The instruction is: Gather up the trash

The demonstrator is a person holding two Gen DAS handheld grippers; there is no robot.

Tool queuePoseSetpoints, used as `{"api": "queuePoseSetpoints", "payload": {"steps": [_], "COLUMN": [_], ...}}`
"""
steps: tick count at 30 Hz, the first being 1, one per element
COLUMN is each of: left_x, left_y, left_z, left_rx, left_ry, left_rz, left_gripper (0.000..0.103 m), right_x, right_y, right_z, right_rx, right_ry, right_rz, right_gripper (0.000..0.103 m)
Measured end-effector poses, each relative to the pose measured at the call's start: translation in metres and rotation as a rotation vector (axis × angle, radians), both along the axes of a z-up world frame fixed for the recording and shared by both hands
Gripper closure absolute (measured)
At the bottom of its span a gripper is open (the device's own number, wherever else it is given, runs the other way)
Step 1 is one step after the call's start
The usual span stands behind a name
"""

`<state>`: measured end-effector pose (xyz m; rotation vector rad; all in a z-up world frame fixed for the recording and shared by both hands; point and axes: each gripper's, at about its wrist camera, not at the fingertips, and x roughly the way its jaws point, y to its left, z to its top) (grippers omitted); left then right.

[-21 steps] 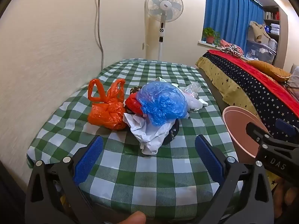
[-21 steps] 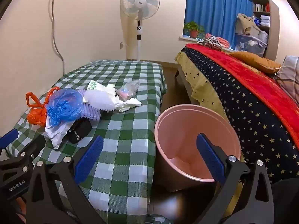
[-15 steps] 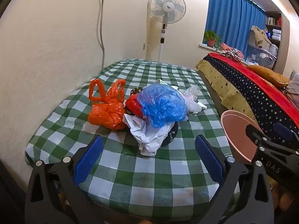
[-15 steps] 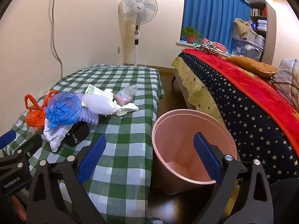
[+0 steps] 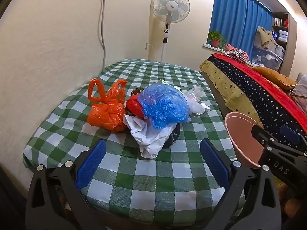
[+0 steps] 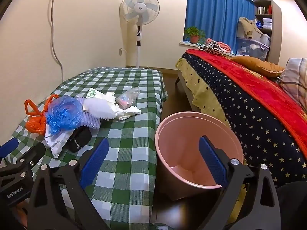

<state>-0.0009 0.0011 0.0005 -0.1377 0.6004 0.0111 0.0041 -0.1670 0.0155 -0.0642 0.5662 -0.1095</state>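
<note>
A low table under a green-and-white checked cloth [image 5: 134, 176] is carrying a heap of trash: an orange plastic bag [image 5: 107, 113] is sitting at the left, touching crumpled white paper [image 5: 149, 138] and a black item [image 5: 172, 138] nearer. At the far right, a clear plastic bag [image 6: 127, 98] and white tissue [image 6: 130, 113] are lying on the cloth. A pink bin [image 6: 191, 134] is standing on the floor just right of the table.

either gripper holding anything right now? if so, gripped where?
Nothing is held. The left gripper and right gripper are both open and empty, short of the trash pile and the pink bin.
</note>
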Motion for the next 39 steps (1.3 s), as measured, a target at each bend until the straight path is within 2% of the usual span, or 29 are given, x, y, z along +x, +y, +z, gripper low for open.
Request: {"api": "queuePoseSetpoints", "payload": {"steps": [39], "left_x": [-0.0010], "left_y": [0.0004], "left_z": [0.0033], "left_rx": [-0.012], "left_ry": [-0.006], "left_rz": [-0.004], "left_gripper": [0.008], "right_x": [-0.0008], "right_y": [0.0013], "right_z": [0.0008], "right_rx": [-0.002], "right_ry": [-0.008], "right_rz": [0.005], "right_gripper": [0.010]}}
